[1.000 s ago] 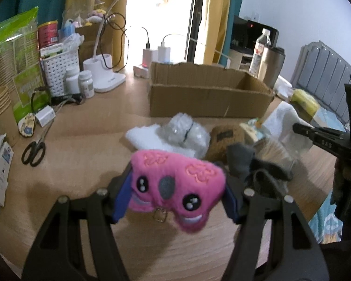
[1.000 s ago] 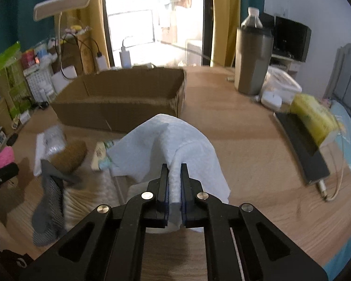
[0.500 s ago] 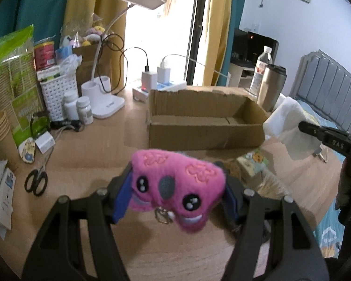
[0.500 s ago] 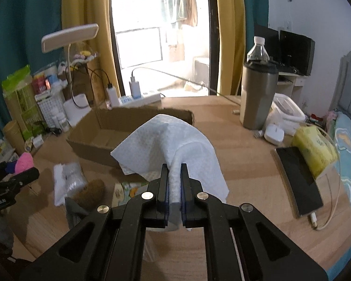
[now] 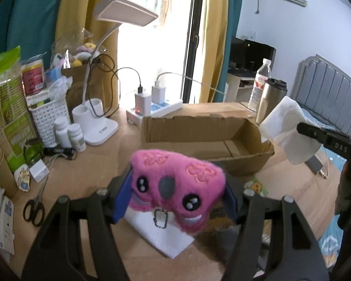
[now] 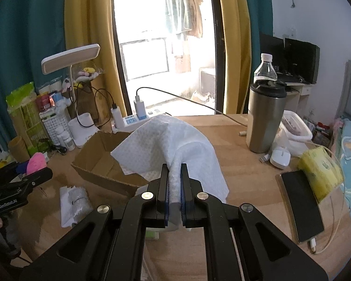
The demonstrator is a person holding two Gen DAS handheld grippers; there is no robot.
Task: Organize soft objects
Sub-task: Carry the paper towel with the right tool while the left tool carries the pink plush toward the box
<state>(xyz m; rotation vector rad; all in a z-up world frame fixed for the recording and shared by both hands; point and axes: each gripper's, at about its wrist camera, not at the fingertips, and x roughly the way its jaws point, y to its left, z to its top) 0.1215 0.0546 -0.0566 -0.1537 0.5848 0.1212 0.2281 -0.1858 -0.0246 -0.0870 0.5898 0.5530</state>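
Surface: light wooden surface (image 6: 245, 164); now lies further below both cameras than a second ago.
Box: open brown cardboard box (image 5: 206, 138), empty inside; has come nearer, straight ahead of both carried items.
Cloth: white embossed soft cloth (image 6: 173, 145), lifted clear, draped beside the box's right end.
Plush: pink plush toy with dark eyes (image 5: 175, 185), raised off the heap.
Left gripper (image 5: 175, 194): half-spread, pinching the plush.
Right gripper (image 6: 174, 187): pressed together on the cloth.
Meaning: both lifts look done; dropping into the box likely next.
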